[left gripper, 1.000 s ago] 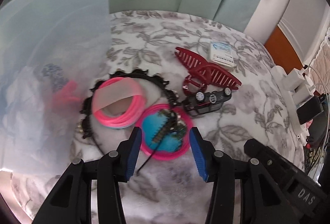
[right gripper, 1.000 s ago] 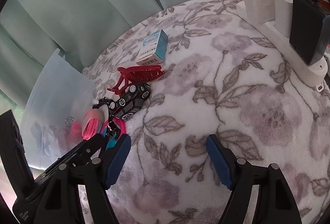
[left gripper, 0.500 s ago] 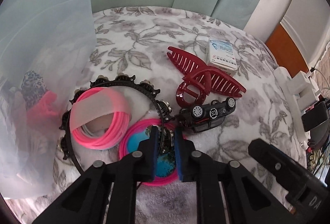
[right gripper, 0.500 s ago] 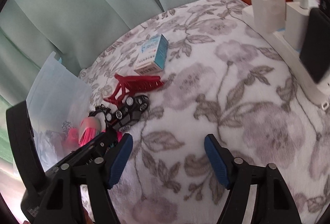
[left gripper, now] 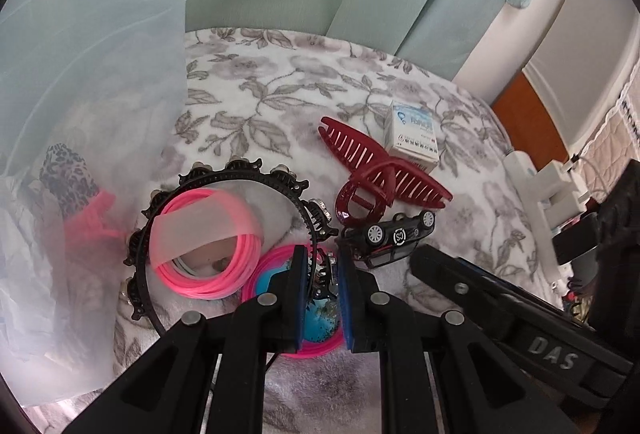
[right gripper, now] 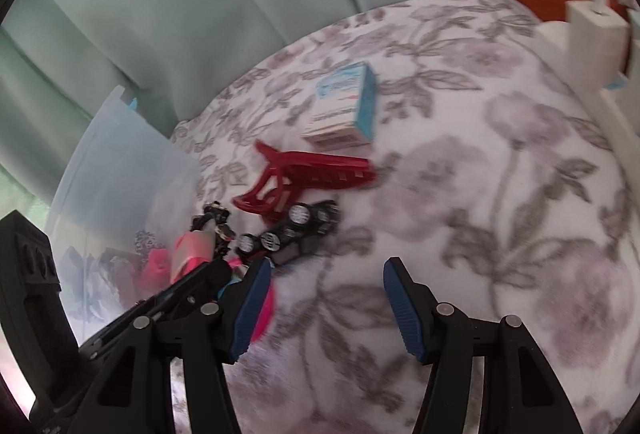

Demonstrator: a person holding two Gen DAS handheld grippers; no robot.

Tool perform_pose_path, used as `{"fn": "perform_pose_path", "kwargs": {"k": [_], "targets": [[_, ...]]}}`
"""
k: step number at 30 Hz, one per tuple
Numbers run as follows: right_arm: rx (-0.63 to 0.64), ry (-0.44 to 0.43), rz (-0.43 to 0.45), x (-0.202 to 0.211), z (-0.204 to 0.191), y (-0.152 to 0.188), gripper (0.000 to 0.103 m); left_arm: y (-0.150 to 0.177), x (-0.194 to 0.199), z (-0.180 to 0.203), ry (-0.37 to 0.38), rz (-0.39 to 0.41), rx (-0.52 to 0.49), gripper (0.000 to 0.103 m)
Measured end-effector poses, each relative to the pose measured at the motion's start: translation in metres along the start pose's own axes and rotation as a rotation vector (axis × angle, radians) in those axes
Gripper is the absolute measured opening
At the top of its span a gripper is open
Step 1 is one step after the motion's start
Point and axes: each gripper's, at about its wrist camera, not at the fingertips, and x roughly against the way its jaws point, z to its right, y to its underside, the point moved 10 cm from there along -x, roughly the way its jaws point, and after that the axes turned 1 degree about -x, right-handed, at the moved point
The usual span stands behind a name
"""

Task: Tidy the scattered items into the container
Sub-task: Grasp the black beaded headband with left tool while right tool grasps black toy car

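Observation:
My left gripper (left gripper: 323, 274) is shut on the jewelled end of a black headband (left gripper: 240, 170), just above a pink-rimmed blue disc (left gripper: 262, 280). A bundle of pink bangles (left gripper: 208, 246) lies inside the headband's arc. Further right are a black toy car (left gripper: 392, 238), a red hair claw (left gripper: 380, 170) and a small white-and-blue box (left gripper: 414, 134). The translucent container (left gripper: 80, 114) stands at the left with fabric items inside. My right gripper (right gripper: 326, 298) hovers over bare blanket, jaws closing with nothing between them. The toy car (right gripper: 296, 230) lies just beyond its left finger.
Everything rests on a floral blanket (right gripper: 460, 194). A white power strip with chargers (right gripper: 592, 34) lines the right edge. Green curtains hang behind. The left gripper's body (right gripper: 180, 294) sits close to my right gripper's left finger, and the container (right gripper: 112, 194) lies beyond it.
The left jaws closed from wide apart onto the headband's end. My right gripper slid left towards the toy car and claw, and its jaws narrowed.

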Motion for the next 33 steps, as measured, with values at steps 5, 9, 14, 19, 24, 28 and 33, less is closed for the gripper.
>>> {"fn": "perform_pose_path", "kwargs": {"k": [5, 9, 14, 19, 24, 28, 33], "targets": [[0.018, 0.002, -0.005, -0.011, -0.007, -0.006, 0.062, 0.001, -0.005, -0.004, 0.015, -0.011, 0.014, 0.014], [-0.004, -0.025, -0.017, -0.017, -0.007, -0.010, 0.062, 0.005, -0.011, -0.004, 0.019, -0.032, 0.002, 0.014], [-0.009, -0.041, -0.038, -0.028, -0.017, -0.014, 0.062, 0.011, -0.019, -0.005, 0.024, -0.057, 0.009, 0.015], [0.004, -0.043, -0.046, -0.039, -0.025, -0.017, 0.062, 0.013, -0.021, -0.004, 0.020, -0.051, -0.001, 0.015], [-0.017, -0.066, -0.041, -0.042, -0.028, -0.020, 0.052, 0.013, -0.023, -0.004, 0.015, -0.047, -0.011, 0.016], [-0.046, -0.099, -0.027, -0.036, -0.026, -0.021, 0.046, 0.010, -0.025, -0.004, 0.016, -0.047, -0.010, 0.016], [-0.078, -0.082, 0.018, -0.019, -0.010, -0.029, 0.043, 0.003, -0.030, 0.001, -0.007, -0.055, -0.035, 0.025]]}}
